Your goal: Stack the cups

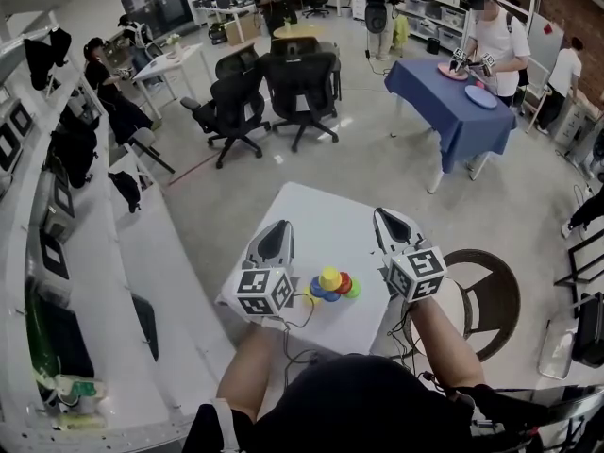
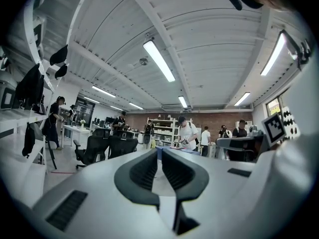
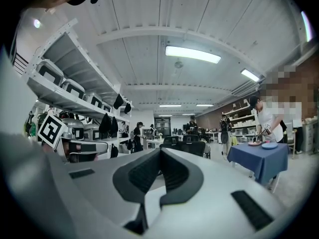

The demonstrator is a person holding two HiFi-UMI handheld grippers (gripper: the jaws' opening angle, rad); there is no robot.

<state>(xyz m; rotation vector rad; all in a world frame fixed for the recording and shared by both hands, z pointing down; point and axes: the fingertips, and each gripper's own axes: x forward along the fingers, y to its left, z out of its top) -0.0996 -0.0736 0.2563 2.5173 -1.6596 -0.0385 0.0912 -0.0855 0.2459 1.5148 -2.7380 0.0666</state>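
Between the left claw (image 1: pixel 276 237) and right claw (image 1: pixel 390 223), behind both tips, the cups (image 1: pixel 332 284) sit clustered on the table (image 1: pixel 326 217). Both claws are pressed together, empty, pointing level past them. Neither looks clearly nearer.

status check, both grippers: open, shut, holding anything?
Left gripper: closed, nothing between its jaws.
Right gripper: closed, nothing between its jaws.

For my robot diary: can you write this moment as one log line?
cups: bunched on white table | left hand-held gripper: shut, empty, left of cups | right hand-held gripper: shut, empty, right of cups
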